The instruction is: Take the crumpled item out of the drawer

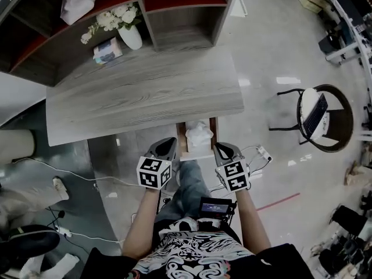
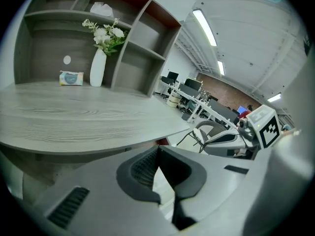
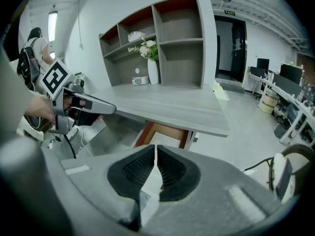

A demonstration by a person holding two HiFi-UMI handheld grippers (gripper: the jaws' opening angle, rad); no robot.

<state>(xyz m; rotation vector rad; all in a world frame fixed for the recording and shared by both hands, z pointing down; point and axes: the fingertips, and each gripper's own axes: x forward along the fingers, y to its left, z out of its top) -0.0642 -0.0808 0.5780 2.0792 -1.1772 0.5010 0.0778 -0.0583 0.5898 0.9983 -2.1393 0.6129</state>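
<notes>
A wooden drawer (image 1: 181, 147) stands pulled out under the front edge of the grey desk (image 1: 145, 92). A white crumpled item (image 1: 199, 133) lies inside it. My left gripper (image 1: 171, 140) hangs just left of the drawer and my right gripper (image 1: 218, 146) just right of it, both a little nearer than the item. In the left gripper view the jaws (image 2: 157, 150) meet at their tips with nothing between them. The right gripper (image 3: 155, 147) is shut too and points at the drawer (image 3: 165, 132), whose inside is mostly hidden by its jaws.
On the desk's back stand a white vase of flowers (image 1: 129, 35) and a tissue pack (image 1: 107, 50) below the shelves. A round chair carrying a laptop (image 1: 318, 118) is to the right. Cables (image 1: 75, 176) run over the floor to the left.
</notes>
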